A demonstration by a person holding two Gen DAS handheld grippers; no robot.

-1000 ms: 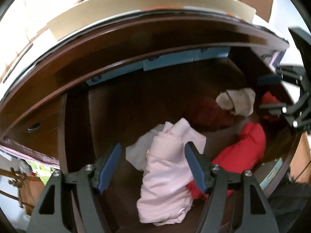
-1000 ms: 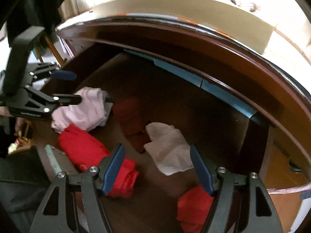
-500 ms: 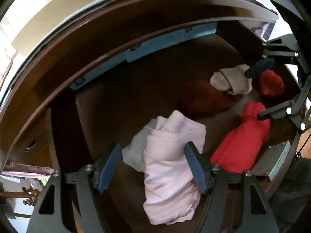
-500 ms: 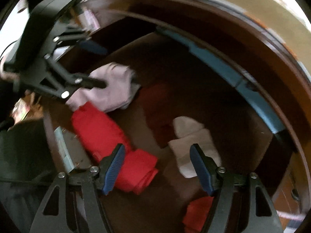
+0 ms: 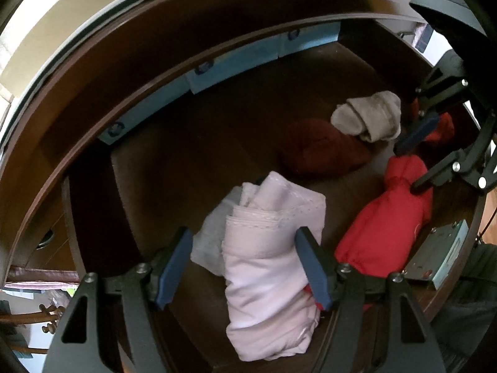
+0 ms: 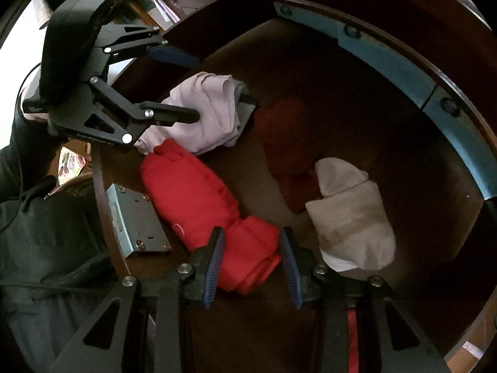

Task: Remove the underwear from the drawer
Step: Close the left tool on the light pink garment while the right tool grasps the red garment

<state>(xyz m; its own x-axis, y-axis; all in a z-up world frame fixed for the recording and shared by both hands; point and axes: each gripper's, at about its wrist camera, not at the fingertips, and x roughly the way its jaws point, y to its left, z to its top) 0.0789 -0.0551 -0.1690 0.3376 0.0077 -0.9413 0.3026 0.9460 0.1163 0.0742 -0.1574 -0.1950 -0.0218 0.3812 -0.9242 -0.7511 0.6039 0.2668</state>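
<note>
now that the right gripper [image 6: 251, 262] has dropped around the red roll [image 6: 202, 199], jaws narrowed but apart, lifting seems next; the left gripper [image 5: 243, 265] straddles the pink bundle [image 5: 267, 267], wide apart.

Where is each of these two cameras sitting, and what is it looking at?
Left wrist: on the left gripper, looking down into the drawer; its open jaws flank pink underwear.
Right wrist: on the right gripper, facing into the drawer; its jaws straddle a red roll; a dark sleeve shows.
Shared: both garments, and each view shows the other gripper.
</note>
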